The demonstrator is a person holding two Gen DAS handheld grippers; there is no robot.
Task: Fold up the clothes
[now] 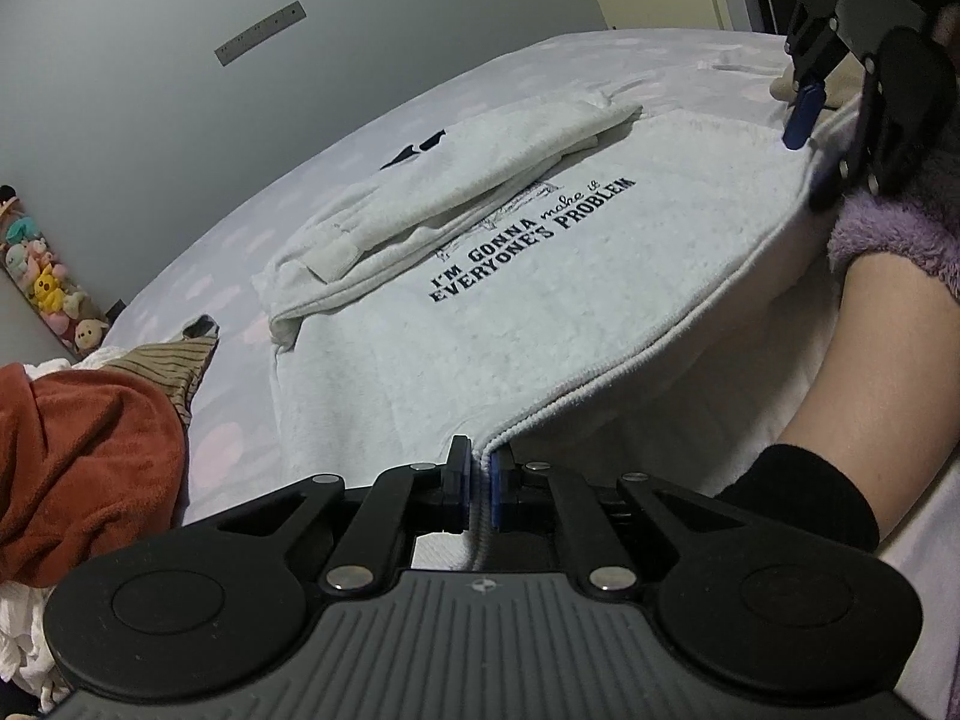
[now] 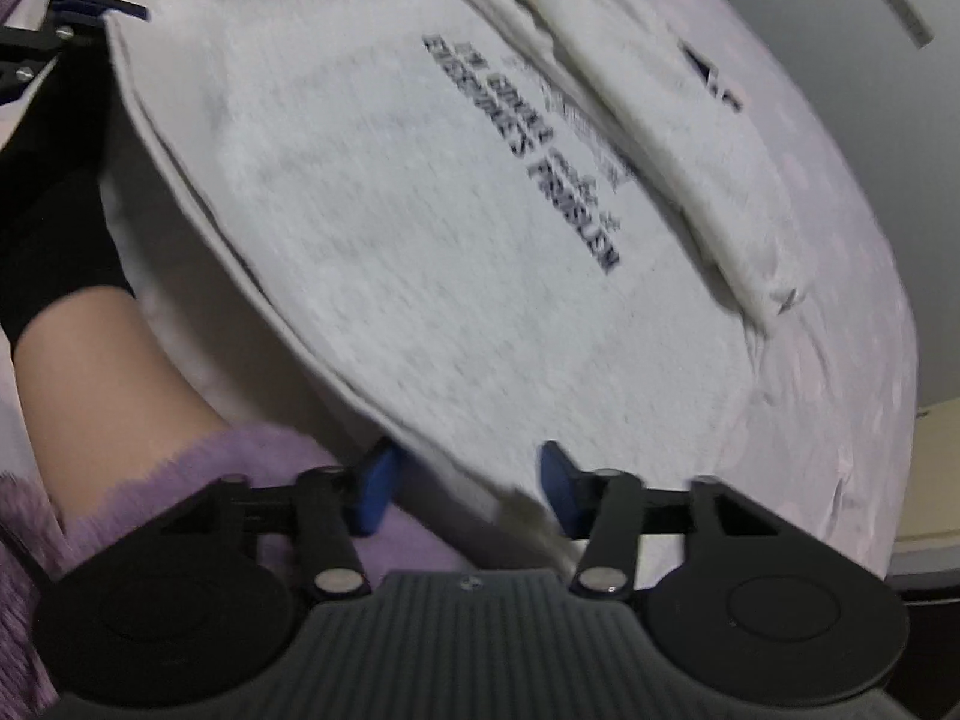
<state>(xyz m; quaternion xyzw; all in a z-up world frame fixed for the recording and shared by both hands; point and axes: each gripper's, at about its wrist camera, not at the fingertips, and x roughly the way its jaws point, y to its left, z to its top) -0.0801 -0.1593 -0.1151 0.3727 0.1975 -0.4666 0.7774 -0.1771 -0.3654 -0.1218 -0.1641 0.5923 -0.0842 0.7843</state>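
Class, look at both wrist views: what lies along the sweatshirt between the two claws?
Only the sweatshirt's ribbed hem edge spans from left claw to right claw; left wrist view shows it.

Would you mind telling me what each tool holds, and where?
Left tool pinches the grey sweatshirt at its ribbed hem corner; right tool straddles the hem, open.

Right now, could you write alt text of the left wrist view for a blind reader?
The left claw is shut on the ribbed hem of a white sweatshirt with dark printed words, lying on a bed. A rust-coloured garment lies at left.
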